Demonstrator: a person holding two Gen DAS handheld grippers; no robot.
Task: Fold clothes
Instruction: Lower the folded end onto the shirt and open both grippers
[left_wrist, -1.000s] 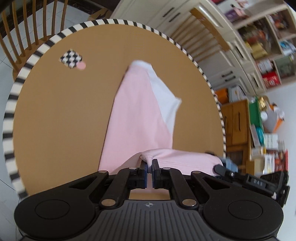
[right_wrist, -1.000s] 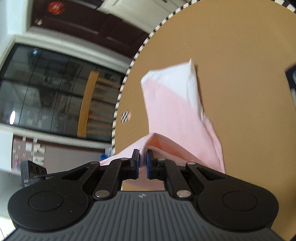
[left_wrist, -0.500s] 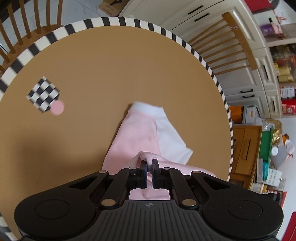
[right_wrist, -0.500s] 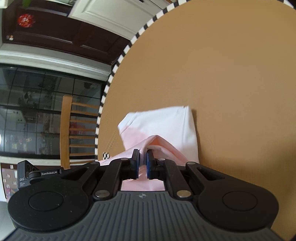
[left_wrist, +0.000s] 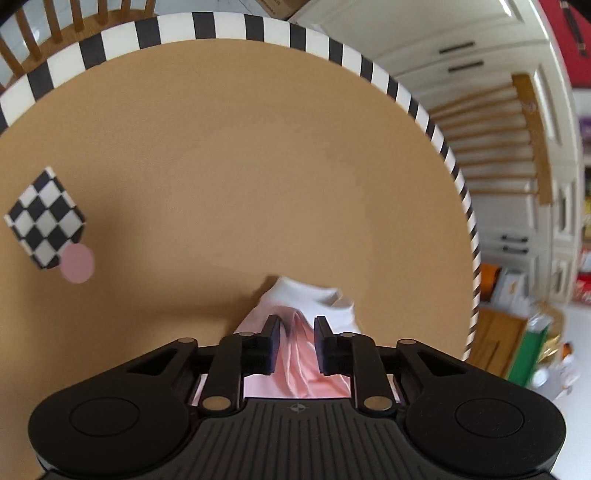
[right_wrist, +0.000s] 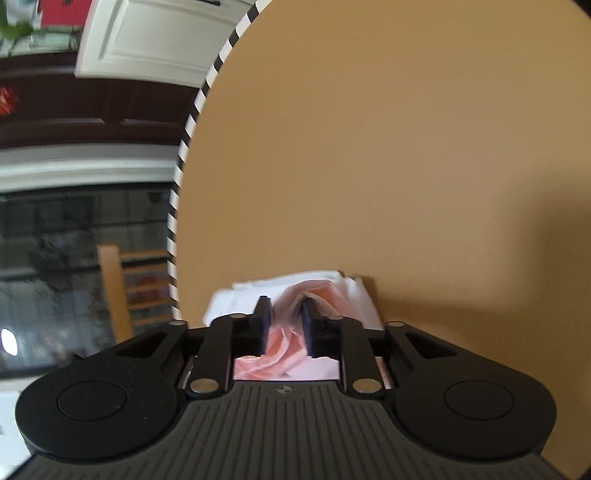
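We see a tan table (left_wrist: 258, 166) ringed by a black-and-white striped rim (left_wrist: 221, 27), and on it a black-and-white checkered square (left_wrist: 44, 218) with a pale pink dot (left_wrist: 77, 263) at its corner. The shirt (left_wrist: 310, 354) shows pink in its bunched folds and white at its far edge, the same pink and white in the right view (right_wrist: 291, 332). Both grippers, left (left_wrist: 297, 332) and right (right_wrist: 284, 317), are black with ribbed dark grey bodies and silver rivets, while the chairs (left_wrist: 517, 140) are honey-brown wood against cream cabinets (left_wrist: 461, 44).
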